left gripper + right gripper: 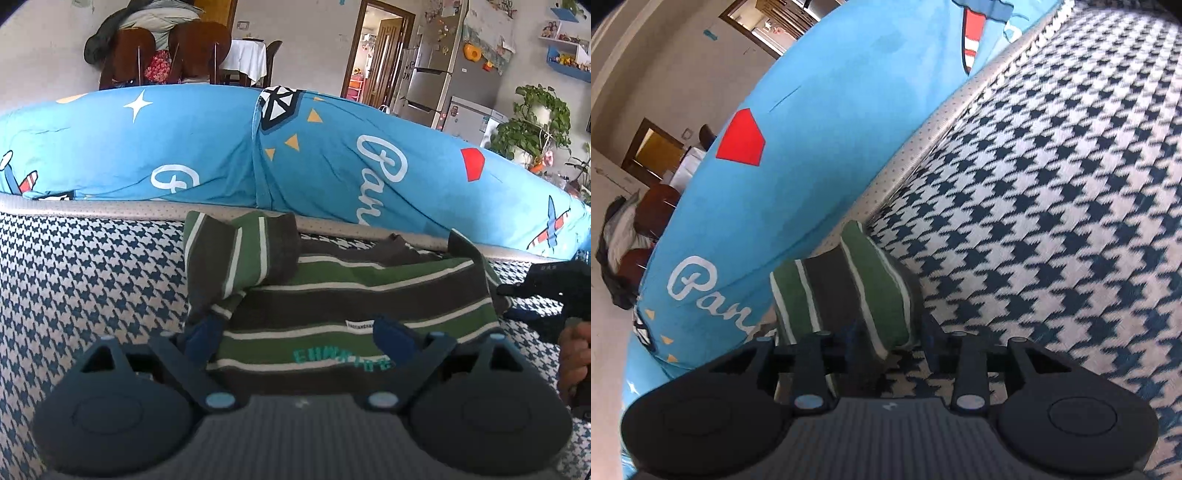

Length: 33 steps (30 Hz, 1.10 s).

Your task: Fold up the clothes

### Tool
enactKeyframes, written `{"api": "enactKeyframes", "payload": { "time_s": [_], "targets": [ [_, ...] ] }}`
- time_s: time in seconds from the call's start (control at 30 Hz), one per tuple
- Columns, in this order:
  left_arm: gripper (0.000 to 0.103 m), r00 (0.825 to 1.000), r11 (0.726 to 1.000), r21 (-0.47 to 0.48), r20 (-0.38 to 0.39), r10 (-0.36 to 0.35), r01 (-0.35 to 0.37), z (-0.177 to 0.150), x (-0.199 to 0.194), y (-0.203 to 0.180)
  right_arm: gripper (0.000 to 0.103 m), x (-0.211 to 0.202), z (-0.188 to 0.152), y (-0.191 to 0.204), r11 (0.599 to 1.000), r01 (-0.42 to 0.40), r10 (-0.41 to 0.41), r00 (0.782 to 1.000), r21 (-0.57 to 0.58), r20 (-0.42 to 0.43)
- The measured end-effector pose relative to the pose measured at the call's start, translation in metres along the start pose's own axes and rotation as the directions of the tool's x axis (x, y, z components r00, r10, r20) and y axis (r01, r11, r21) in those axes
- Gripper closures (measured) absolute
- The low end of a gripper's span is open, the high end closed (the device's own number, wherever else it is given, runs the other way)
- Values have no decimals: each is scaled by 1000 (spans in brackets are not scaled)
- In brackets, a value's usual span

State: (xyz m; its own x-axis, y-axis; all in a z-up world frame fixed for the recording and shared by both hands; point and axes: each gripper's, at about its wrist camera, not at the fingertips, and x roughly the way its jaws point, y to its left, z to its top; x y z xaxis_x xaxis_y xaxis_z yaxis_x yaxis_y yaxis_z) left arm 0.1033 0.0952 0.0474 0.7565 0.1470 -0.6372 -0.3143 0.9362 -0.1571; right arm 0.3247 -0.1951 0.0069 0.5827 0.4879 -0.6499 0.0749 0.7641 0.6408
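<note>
My left tongs [299, 334] stand wide over the near edge of the shirt [332, 299], with its striped cloth lying between the fingers and neither pad pressing on it. The shirt, green and dark grey with thin white stripes, lies partly folded on the houndstooth cover [81, 280], close under the blue quilt [184, 147] that runs along the far side. One sleeve [240, 254] is turned in and sits bunched on the shirt's left part. A small label and teal lettering show near my left tongs.

My right tongs [892, 338] are narrow, parted only a little, at the shirt's right end, where a folded striped fold [849, 288] rises in front of them. That view is blurred, so I cannot tell whether the pads touch the cloth. From the left camera my right hand [574, 354] shows at the picture's right edge.
</note>
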Motion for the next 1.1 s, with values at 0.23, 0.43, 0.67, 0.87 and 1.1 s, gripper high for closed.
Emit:
{"api": "enactKeyframes", "payload": {
  "time_s": [0.23, 0.43, 0.67, 0.87, 1.1],
  "targets": [
    [10, 1000, 1000, 11, -18, 2, -2, -3, 5, 0, 86, 5, -1, -1, 999, -46, 47, 998, -10, 44],
    [10, 1000, 1000, -4, -9, 11, -11, -1, 5, 3, 88, -22, -11, 45, 956, -50, 102, 980, -287, 169],
    [9, 999, 999, -35, -7, 31, -31, 2, 6, 11, 84, -26, -56, 100, 758, -239, 281, 959, -606, -27],
    [9, 999, 997, -66, -7, 40, -40, 5, 6, 18, 79, -11, -77, 113, 647, -290, 222, 956, -706, -190],
    [8, 999, 994, -97, -9, 43, -43, 8, 5, 23, 78, -20, -66, 106, 645, -242, 209, 968, -725, -138]
  ]
}}
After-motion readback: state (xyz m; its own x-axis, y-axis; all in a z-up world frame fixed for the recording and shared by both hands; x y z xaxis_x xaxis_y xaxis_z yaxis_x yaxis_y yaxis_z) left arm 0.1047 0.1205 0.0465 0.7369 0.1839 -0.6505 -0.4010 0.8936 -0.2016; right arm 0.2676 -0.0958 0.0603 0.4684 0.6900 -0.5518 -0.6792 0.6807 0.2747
